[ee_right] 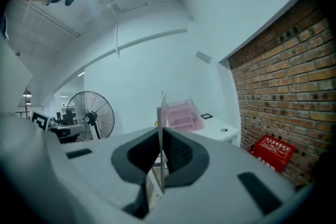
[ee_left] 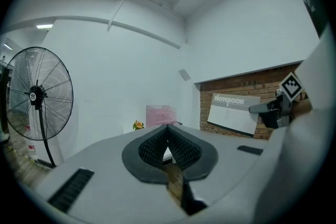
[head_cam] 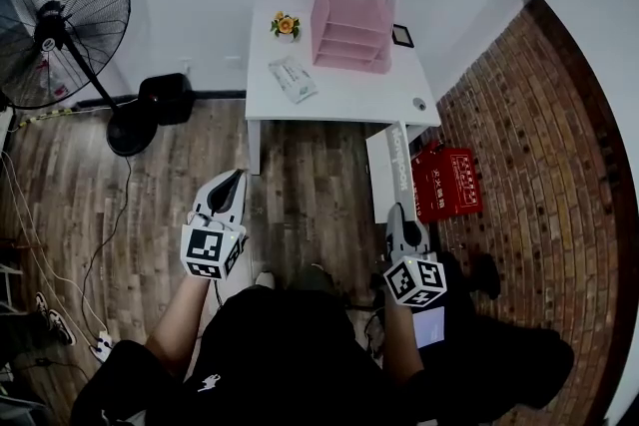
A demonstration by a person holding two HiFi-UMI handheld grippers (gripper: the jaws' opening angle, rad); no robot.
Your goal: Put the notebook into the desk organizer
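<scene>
A white notebook (head_cam: 385,171) with grey lettering stands on edge in my right gripper (head_cam: 398,213), which is shut on its lower end. In the right gripper view the notebook (ee_right: 160,106) shows as a thin edge rising between the pads of the gripper (ee_right: 161,132). The pink desk organizer (head_cam: 351,22) sits at the back of the white desk (head_cam: 344,100), well ahead of both grippers. My left gripper (head_cam: 236,181) is shut and empty, held over the floor left of the desk's front. From the left gripper view (ee_left: 168,129) the notebook (ee_left: 234,113) hangs to the right.
A flower pot (head_cam: 286,25), a flat white packet (head_cam: 293,79) and a small black frame (head_cam: 402,36) share the desk. A standing fan (head_cam: 62,27) is at the left, a red box (head_cam: 446,183) by the brick wall (head_cam: 539,145). Cables (head_cam: 40,254) run over the wood floor.
</scene>
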